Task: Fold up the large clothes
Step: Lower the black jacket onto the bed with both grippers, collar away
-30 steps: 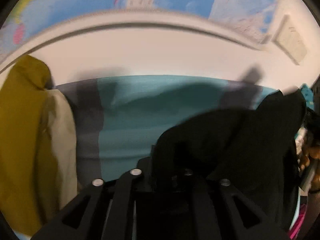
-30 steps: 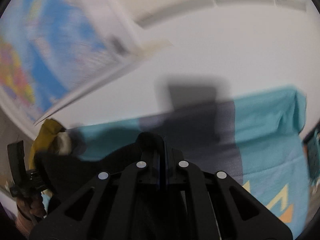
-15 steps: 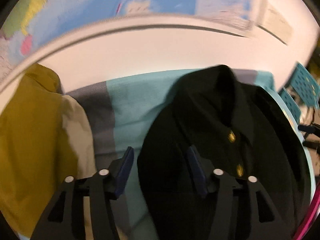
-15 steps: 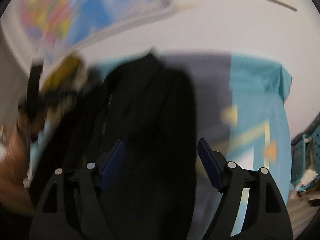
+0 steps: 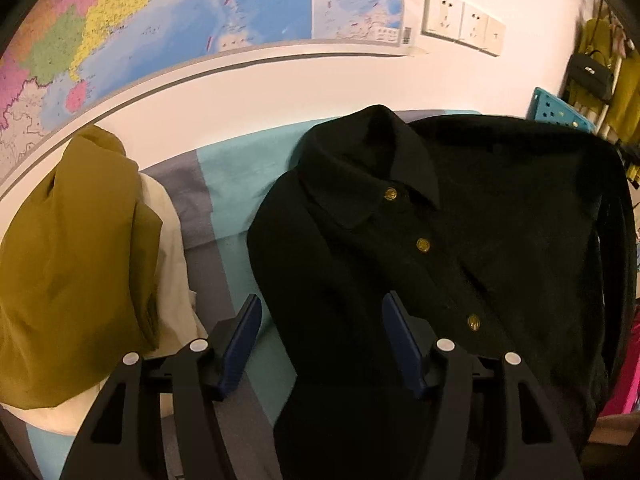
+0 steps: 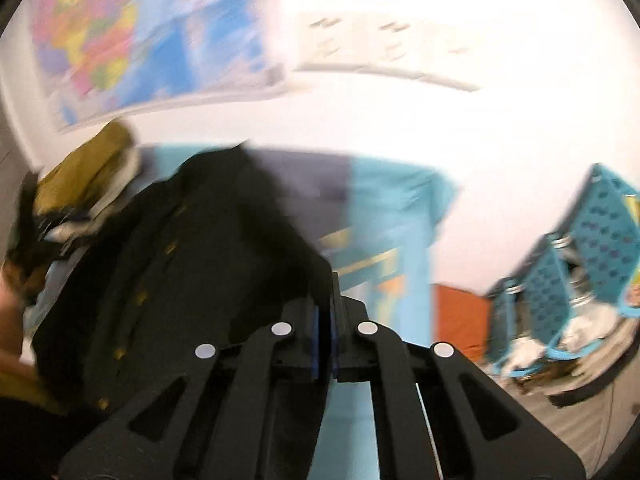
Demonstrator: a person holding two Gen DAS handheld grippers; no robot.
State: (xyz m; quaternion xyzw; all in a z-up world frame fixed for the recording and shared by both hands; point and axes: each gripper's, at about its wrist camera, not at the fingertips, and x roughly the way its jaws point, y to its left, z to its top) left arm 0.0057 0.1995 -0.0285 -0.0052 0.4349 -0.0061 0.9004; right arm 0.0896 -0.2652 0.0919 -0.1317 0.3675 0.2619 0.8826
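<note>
A black collared jacket with gold buttons (image 5: 460, 240) lies front up on a teal and grey cloth (image 5: 236, 168) that covers the table. My left gripper (image 5: 320, 320) is open and empty, its blue pads standing over the jacket's left sleeve. In the blurred right wrist view the jacket (image 6: 180, 264) lies to the left. My right gripper (image 6: 325, 312) is shut, and a dark fold of the jacket's right edge appears to run into its tips.
A pile of olive and cream clothes (image 5: 76, 264) lies on the table's left; it also shows in the right wrist view (image 6: 80, 172). A map (image 5: 160, 20) and wall sockets (image 5: 464, 20) are behind. Teal perforated baskets (image 6: 580, 264) stand to the right.
One second ago both grippers were shut on the jacket and held it up. They opened and the jacket dropped flat. Now the left stays open and the right has closed at the jacket's right edge.
</note>
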